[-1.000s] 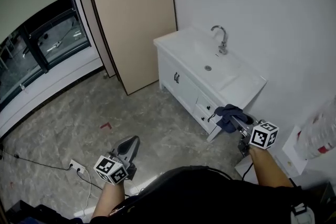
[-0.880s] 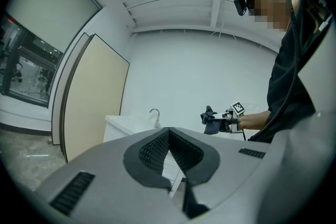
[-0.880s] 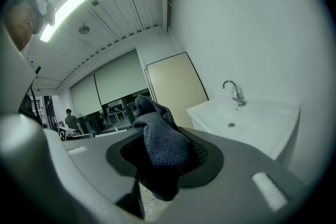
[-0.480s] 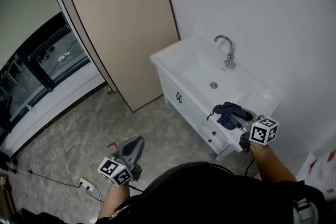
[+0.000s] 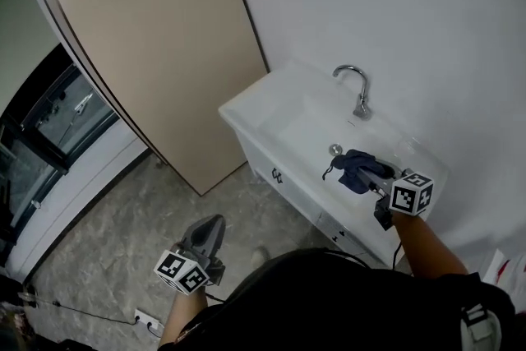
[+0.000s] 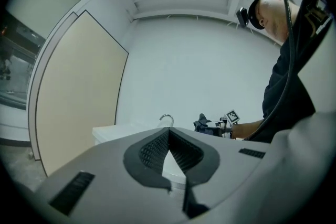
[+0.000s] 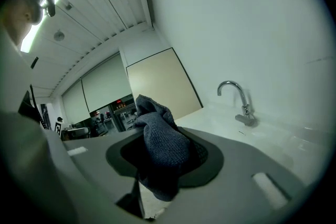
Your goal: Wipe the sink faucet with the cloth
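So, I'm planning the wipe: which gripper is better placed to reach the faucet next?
Right. The right gripper holds the dark cloth over the sink, close to the faucet. The left gripper is shut, empty and back over the floor, away from the sink.

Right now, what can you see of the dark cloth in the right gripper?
The dark blue-grey knitted cloth is bunched and crumpled, clamped between the right gripper's jaws, its folds sticking out past them and a flap hanging below. In the head view it overlaps the white sink basin, clear of the curved chrome faucet, touching nothing else.
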Tool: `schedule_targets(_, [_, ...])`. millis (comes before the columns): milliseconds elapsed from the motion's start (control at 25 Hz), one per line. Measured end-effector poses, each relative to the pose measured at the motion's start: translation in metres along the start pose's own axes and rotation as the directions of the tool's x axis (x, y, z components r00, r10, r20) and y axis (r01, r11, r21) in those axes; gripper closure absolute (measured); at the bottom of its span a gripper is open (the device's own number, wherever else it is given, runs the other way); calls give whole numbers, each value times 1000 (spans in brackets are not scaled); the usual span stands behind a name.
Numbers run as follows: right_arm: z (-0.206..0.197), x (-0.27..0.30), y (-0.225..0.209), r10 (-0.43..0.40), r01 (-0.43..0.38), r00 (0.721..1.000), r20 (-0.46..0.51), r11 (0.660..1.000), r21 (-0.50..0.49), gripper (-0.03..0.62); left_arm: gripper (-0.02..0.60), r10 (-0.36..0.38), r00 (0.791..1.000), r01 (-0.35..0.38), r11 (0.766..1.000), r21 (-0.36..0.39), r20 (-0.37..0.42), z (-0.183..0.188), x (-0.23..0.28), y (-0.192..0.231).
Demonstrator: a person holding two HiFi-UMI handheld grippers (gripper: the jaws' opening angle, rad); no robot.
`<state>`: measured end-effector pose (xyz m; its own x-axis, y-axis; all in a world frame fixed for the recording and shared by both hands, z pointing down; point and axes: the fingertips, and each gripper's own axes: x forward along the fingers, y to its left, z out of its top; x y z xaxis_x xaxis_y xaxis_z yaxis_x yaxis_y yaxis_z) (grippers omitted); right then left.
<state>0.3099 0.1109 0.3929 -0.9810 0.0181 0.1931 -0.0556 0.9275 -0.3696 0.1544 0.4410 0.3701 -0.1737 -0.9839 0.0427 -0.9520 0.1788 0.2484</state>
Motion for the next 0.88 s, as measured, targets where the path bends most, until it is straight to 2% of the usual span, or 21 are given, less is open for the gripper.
schedule_targets(120, [15,55,-21,-92,92,996,15,996,17,457,581,-84,996,84,996,-8,-12,15,49,75])
schedule_targets(240, [26,81,-22,-195,193,980,40,980,48,457,581,-182,983,181,983,-8,-33,39,75,127])
schedule_targets(440, [48,98,-45,-360,354,929,85,932,79,457,581,-310,947,314,949,36,-87,65,124,191])
schedule_targets(560, [51,90,-79,-464,455,883,75,883,114,457,581,-368,923,372,928,15,-110,69,170,206])
schedule_targets(640, [53,77,-114,-537,526,841,64,840,131,457,581,-398,908,401,916,-4,-130,68,205,206])
schedule_targets(800, [63,55,-207,-644,628,763,55,759,168,457,581,-438,882,443,896,-10,-173,60,274,197])
schedule_targets(880, [60,48,-256,-676,653,736,46,726,216,457,581,-442,874,449,893,-13,-201,57,305,188])
